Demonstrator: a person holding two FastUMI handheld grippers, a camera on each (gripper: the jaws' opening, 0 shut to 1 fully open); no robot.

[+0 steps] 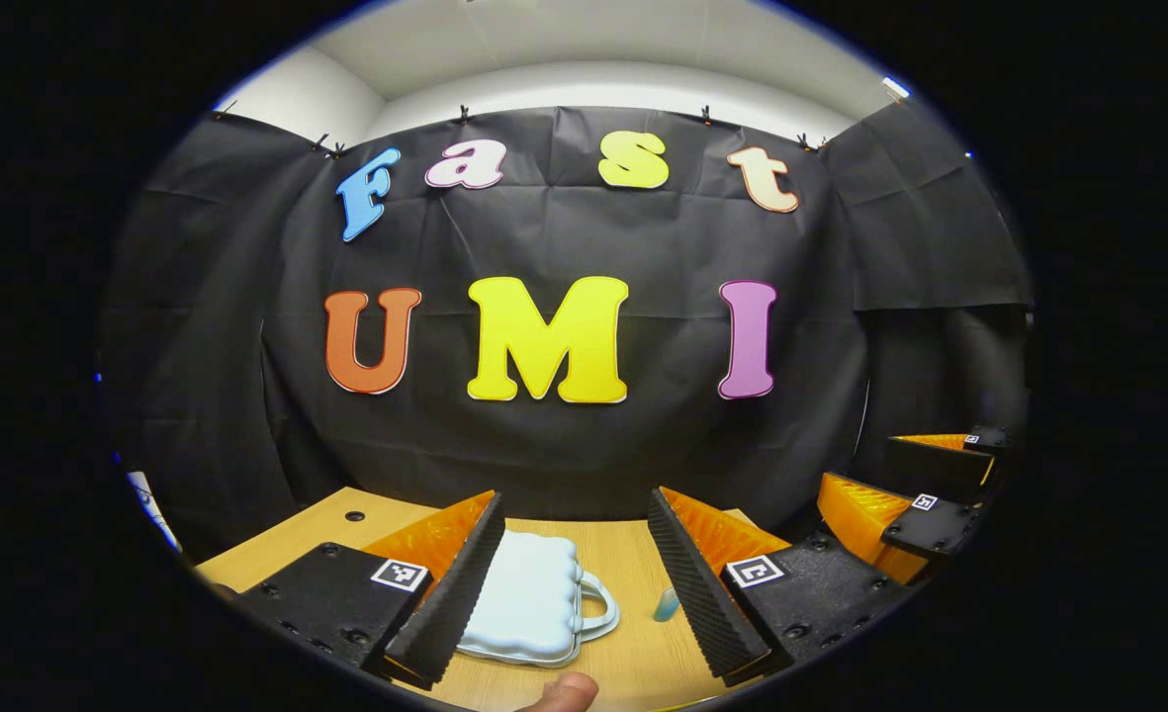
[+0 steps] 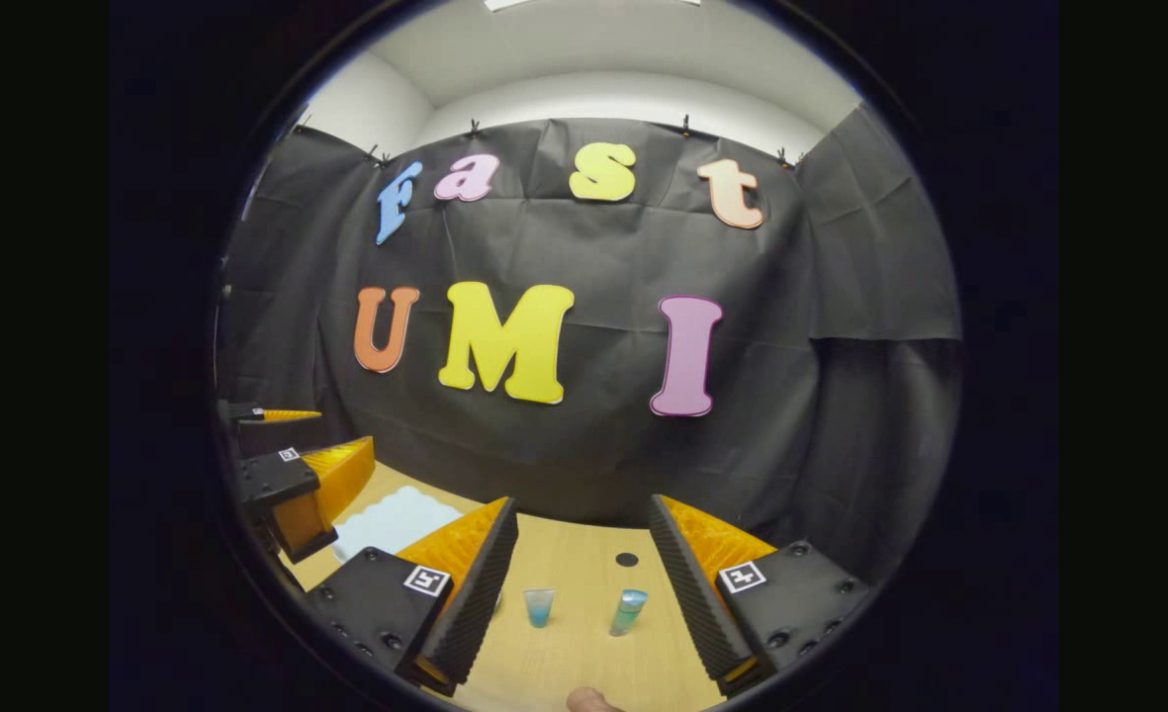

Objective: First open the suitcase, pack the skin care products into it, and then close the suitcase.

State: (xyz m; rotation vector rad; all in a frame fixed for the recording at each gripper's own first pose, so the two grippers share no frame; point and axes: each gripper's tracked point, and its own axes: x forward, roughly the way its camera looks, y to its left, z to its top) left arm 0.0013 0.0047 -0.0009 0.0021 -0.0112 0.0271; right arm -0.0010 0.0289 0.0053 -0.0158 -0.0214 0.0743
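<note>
1. While both sets of jaws are standing wide and empty, the left gripper is hovering over the closed suitcase.
2. The right gripper is facing two skin care products on the table.
3. Opening, packing and closing are all remaining.

Black screw-studded left gripper and right gripper, ribbed pads (orange-backed), square checker tags.
</note>
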